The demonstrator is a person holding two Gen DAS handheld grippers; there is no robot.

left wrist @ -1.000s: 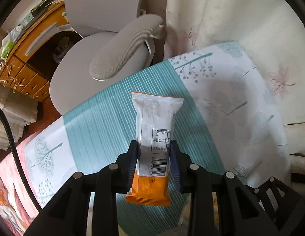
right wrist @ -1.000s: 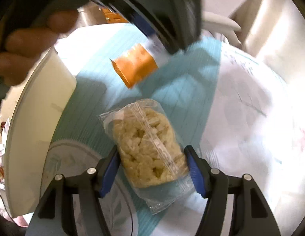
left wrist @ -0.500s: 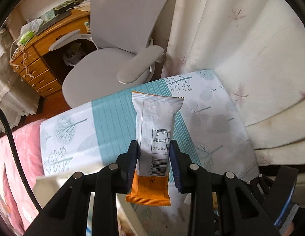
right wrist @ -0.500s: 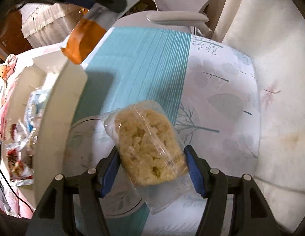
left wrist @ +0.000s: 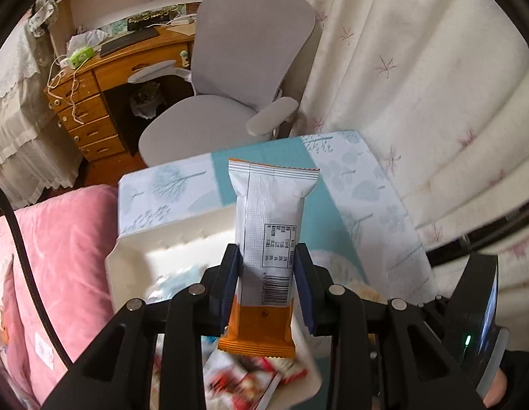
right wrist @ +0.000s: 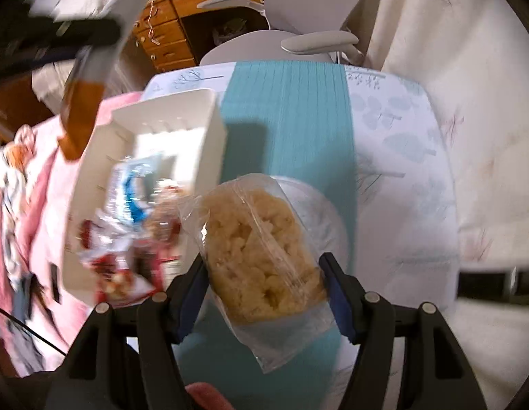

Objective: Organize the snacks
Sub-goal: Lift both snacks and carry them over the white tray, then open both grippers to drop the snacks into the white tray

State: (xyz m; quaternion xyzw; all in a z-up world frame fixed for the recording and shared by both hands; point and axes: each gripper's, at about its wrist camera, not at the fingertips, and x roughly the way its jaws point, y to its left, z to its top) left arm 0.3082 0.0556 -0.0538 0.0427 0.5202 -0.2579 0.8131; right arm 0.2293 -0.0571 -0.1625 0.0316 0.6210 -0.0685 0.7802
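My left gripper (left wrist: pixel 266 282) is shut on a white and orange snack bar (left wrist: pixel 269 225), held upright in the air above a white bin (left wrist: pixel 151 242). My right gripper (right wrist: pixel 264 290) is shut on a clear bag of pale puffed rice cake (right wrist: pixel 257 249), hanging over a round plate (right wrist: pixel 319 212) on the table. In the right wrist view the white bin (right wrist: pixel 213 136) sits to the left and holds several blurred snack packets (right wrist: pixel 127 212). The left gripper with its snack bar (right wrist: pixel 81 116) shows blurred at the upper left, above the bin's edge.
The small table wears a teal and white tree-print cloth (right wrist: pixel 291 102). A grey office chair (left wrist: pixel 230 78) and a wooden desk (left wrist: pixel 103 78) stand beyond it. Cream curtains (left wrist: pixel 418 85) hang on the right; a pink blanket (left wrist: pixel 66 239) lies on the left.
Both grippers have risen with their snacks. The left one moved from over the bare cloth to above the white bin; the table now looks farther away in both views.
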